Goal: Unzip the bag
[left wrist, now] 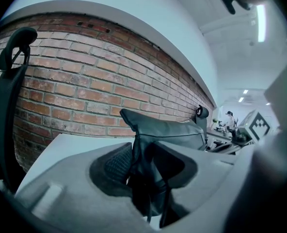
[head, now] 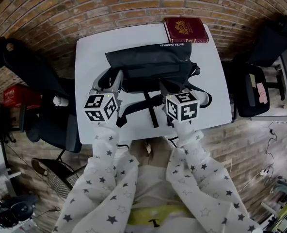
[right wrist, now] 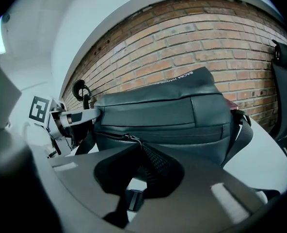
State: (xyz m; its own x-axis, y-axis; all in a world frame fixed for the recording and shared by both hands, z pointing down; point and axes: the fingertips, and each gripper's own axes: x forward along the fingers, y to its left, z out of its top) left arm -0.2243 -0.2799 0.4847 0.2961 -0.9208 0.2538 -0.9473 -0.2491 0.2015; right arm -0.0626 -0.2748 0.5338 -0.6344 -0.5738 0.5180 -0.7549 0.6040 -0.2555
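A black bag (head: 148,62) lies across the white table (head: 87,57), its front zip facing me. My left gripper (head: 113,79) is at the bag's left end. In the left gripper view (left wrist: 138,159) its jaws are shut on a fold of the bag's end fabric (left wrist: 148,154). My right gripper (head: 164,86) is at the bag's front, left of the middle. In the right gripper view (right wrist: 139,152) its jaws meet on the zipper pull (right wrist: 128,139) at the near end of the zip line (right wrist: 109,135). The pads hide most of the pull.
A dark red book (head: 184,29) lies at the table's back right corner, touching the bag. The bag's black straps (head: 148,108) trail toward the front edge. Office chairs stand left (head: 32,81) and right (head: 260,72) of the table. A brick wall runs behind.
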